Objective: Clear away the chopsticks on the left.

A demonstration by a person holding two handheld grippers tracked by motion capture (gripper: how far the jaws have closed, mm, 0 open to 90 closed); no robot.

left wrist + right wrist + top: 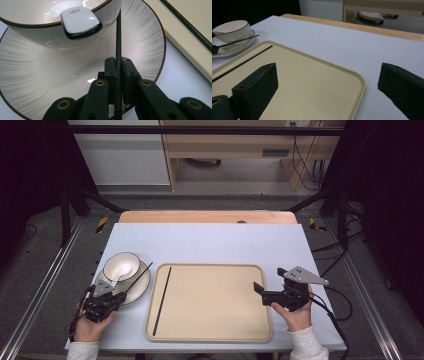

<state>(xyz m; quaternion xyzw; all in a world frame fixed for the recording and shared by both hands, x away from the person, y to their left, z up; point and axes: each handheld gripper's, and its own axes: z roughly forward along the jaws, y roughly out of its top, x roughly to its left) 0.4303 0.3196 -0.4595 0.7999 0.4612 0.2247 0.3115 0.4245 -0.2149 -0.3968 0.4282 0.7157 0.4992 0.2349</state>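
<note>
we see the left gripper closed tight on a black chopstick above the plate, left of the tray. the right gripper stands wide open with nothing in it, over the tray's right edge.

A large beige rectangular plastic tray lies on the pale blue-grey table top, a thin black chopstick resting lengthwise inside the tray's left edge, with a light wooden cabinet far beyond the tray.
</note>
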